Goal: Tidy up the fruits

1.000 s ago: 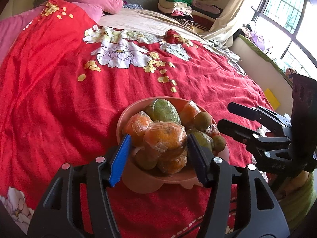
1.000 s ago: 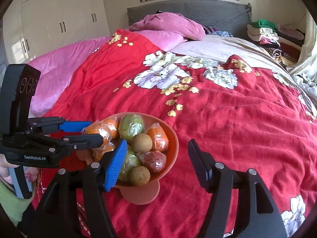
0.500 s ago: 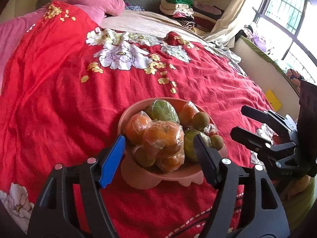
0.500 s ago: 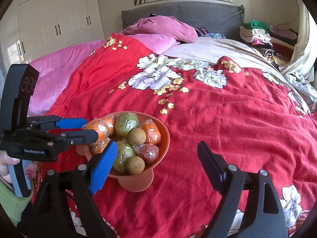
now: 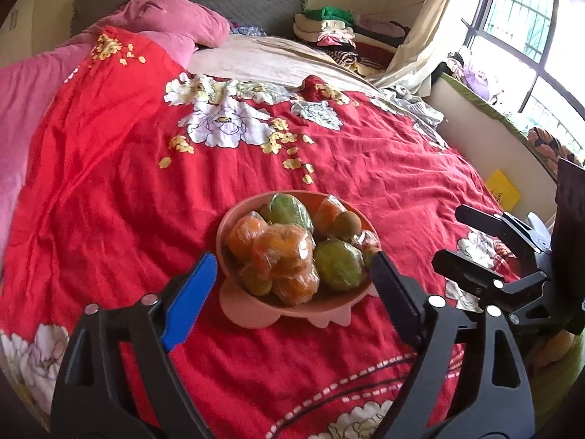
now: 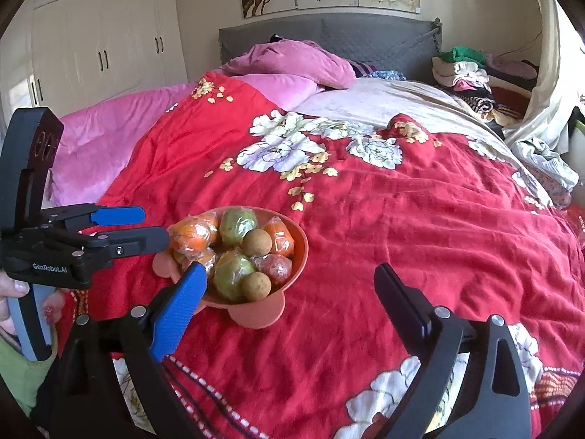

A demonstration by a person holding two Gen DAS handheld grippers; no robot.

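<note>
The pink bowl sits on the red quilt toward the bed's foot edge, with wide bare quilt running from it to the pillow at the head and to the right-hand edge. It is heaped with wrapped oranges, green fruits and small brown round ones. The left gripper hangs just short of the bowl's near rim, fingers spread wide and empty; a second ago they flanked the fruit pile, so it has drawn back. The right gripper is likewise splayed and empty, off the bowl's right side, higher and farther back than before
</note>
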